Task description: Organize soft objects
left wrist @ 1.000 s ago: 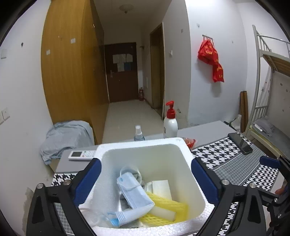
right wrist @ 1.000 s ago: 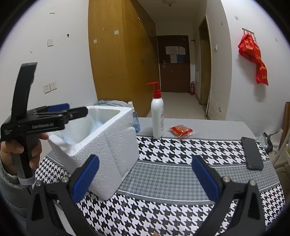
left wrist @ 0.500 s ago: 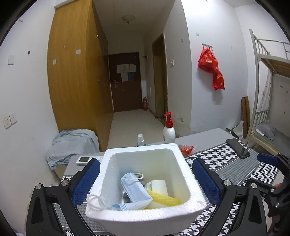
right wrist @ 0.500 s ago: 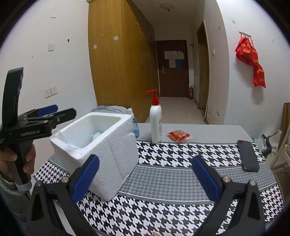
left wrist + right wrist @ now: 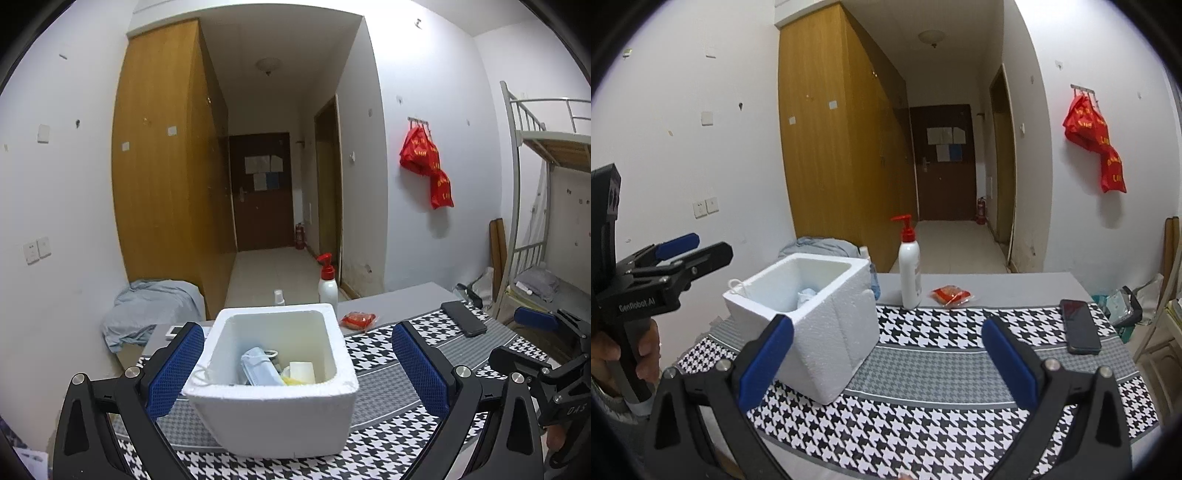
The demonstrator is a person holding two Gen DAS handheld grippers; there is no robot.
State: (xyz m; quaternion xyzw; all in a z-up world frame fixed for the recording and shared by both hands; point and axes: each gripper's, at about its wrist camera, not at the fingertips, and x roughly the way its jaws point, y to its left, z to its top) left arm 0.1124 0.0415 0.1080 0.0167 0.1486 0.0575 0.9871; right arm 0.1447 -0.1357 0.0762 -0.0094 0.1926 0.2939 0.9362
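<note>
Left claw (image 5: 297, 363) spread wide, empty, raised just short of the foam box (image 5: 273, 384). Right claw (image 5: 886, 363) spread, empty, right of box. Face mask (image 5: 258, 367) inside box; box sits on worktop (image 5: 942, 373), pump bottle (image 5: 910, 269) behind it.

**Both tongs spread wide and empty**

The left tongs (image 5: 297, 367) are held level with blue-padded fingers (image 5: 175, 363) far apart and nothing between them. The right tongs (image 5: 886, 360) are equally wide, their blue pads (image 5: 1010, 363) gripping nothing. Well to the left of the right tongs, a hand (image 5: 646, 350) wraps the black handle of the left tongs.
</note>
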